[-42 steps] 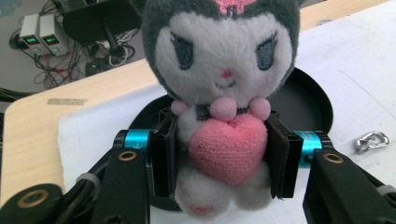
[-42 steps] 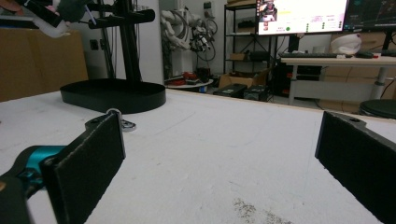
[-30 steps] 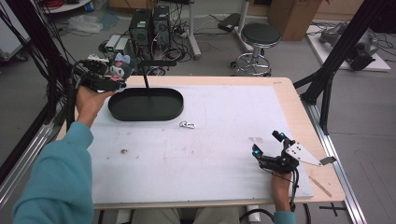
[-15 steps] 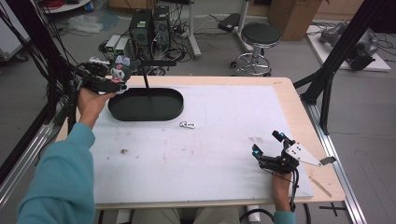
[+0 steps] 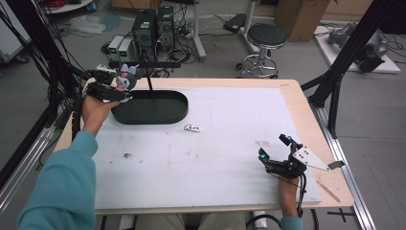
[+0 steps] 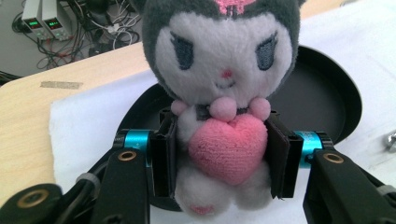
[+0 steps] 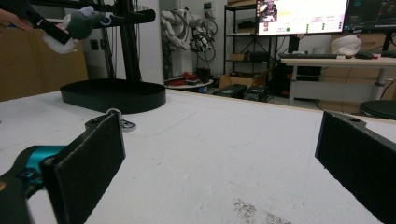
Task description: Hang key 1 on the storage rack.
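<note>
You have the plush toy (image 6: 219, 116) clamped by its body in your left gripper (image 5: 106, 86), the jaws closed against both sides of the pink heart it carries, and you hold it in the air at the far left of the table (image 5: 292, 100), just over the left end of the black oval stand base (image 5: 151, 108). So the pick-up looks done; what seems left is the placing, most likely hanging the toy on the black stand's crossbar (image 5: 153, 64) that rises from that base, or setting it in the base, and nothing shows yet that either has begun. Your right gripper (image 5: 276, 151) rests low at the near right of the table with its jaws wide open and nothing between them, well apart from the toy. A small metal clasp (image 5: 192, 128) lies loose on the white cloth (image 5: 215, 158) just beside the base's near edge, and it may belong to the hanging step, though that is only a guess. The cloth covers most of the wooden table and carries a few dark smudges. Around you the room is a workshop: power supplies (image 5: 122, 47) and tangled cables on the floor beyond the table, a black stool (image 5: 265, 36), cardboard boxes, and black frame struts at both sides.
</note>
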